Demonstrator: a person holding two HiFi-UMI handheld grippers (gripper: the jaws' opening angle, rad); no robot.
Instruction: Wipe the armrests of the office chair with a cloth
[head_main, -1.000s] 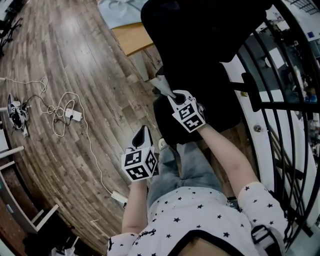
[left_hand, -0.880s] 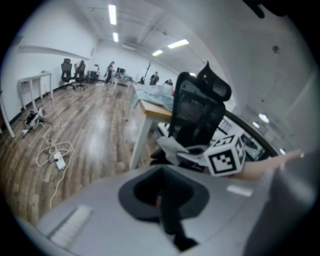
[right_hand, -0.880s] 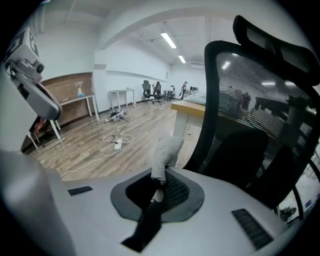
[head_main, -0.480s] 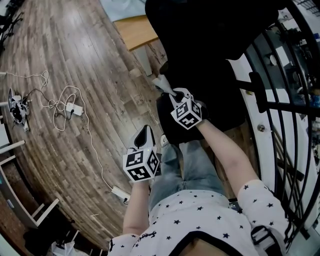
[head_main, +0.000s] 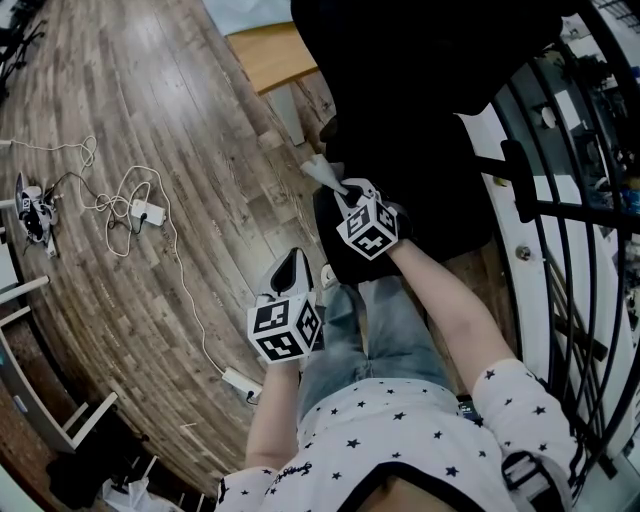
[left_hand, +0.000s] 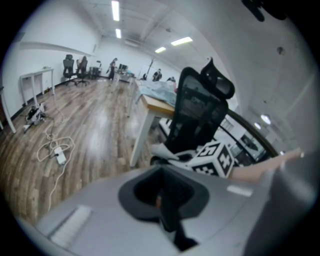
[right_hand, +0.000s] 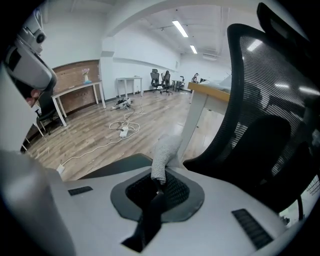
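The black office chair (head_main: 420, 90) stands in front of me, its mesh back (right_hand: 265, 115) filling the right of the right gripper view. My right gripper (head_main: 346, 190) is shut on a pale grey cloth (head_main: 321, 171) and sits over the chair's dark armrest pad (head_main: 338, 262). The cloth (right_hand: 163, 152) rises from the shut jaws of this gripper (right_hand: 159, 187), with the armrest (right_hand: 112, 167) just left of it. My left gripper (head_main: 290, 266) hangs lower left, off the chair, jaws together and empty. From the left gripper (left_hand: 161, 199) I see the chair (left_hand: 197, 107) and the cloth (left_hand: 162, 149).
A wooden desk top (head_main: 268, 55) stands behind the chair. A black railing (head_main: 560, 210) runs along the right. A power strip with tangled white cable (head_main: 145, 212) lies on the wood floor at left, and a plug block (head_main: 240, 380) lies near my left arm.
The right gripper with the cloth has drifted slightly left over the armrest. The left gripper has hardly moved.
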